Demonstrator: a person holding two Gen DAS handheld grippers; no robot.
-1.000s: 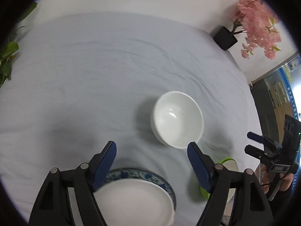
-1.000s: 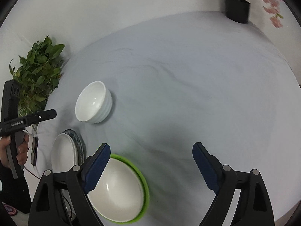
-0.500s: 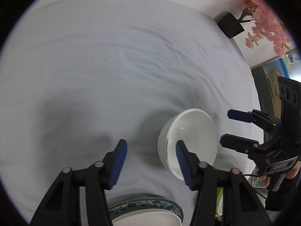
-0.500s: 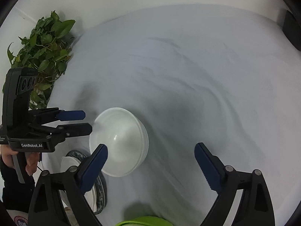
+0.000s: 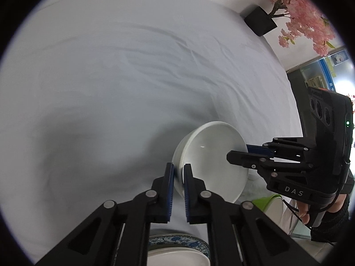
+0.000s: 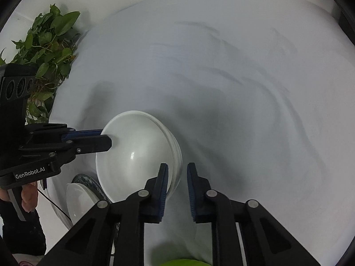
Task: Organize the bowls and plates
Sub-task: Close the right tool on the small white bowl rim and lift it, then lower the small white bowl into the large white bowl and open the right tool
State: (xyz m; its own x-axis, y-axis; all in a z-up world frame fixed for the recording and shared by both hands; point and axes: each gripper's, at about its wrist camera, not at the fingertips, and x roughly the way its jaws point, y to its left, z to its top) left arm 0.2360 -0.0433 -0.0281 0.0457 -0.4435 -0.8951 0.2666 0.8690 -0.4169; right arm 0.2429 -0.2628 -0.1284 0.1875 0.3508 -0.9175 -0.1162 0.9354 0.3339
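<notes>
A white bowl (image 5: pixel 213 155) (image 6: pixel 133 155) stands on the pale tablecloth. My left gripper (image 5: pixel 178 170) (image 6: pixel 106 137) is shut on its left rim, one pad inside and one outside. My right gripper (image 6: pixel 177 170) (image 5: pixel 241 151) straddles the opposite rim with its jaws closing, and the ridged wall is pinched between the pads. A white plate (image 5: pixel 177 257) (image 6: pixel 77 199) lies on a blue patterned plate (image 5: pixel 177 242) (image 6: pixel 88 181) just in front of the bowl. A green-rimmed bowl (image 5: pixel 266 201) (image 6: pixel 182 262) peeks in at the near edge.
A pink blossom tree in a black pot (image 5: pixel 259 21) stands at the table's far right. A leafy green plant (image 6: pixel 48 44) sits at the left edge. Wrinkled cloth (image 5: pixel 111 66) stretches beyond the bowl. A person's hand (image 5: pixel 306 210) (image 6: pixel 26 195) grips each tool.
Both grippers came down and in toward the white bowl from either side. Their wide-open jaws have closed, the left on the bowl's left rim, the right on its right rim.
</notes>
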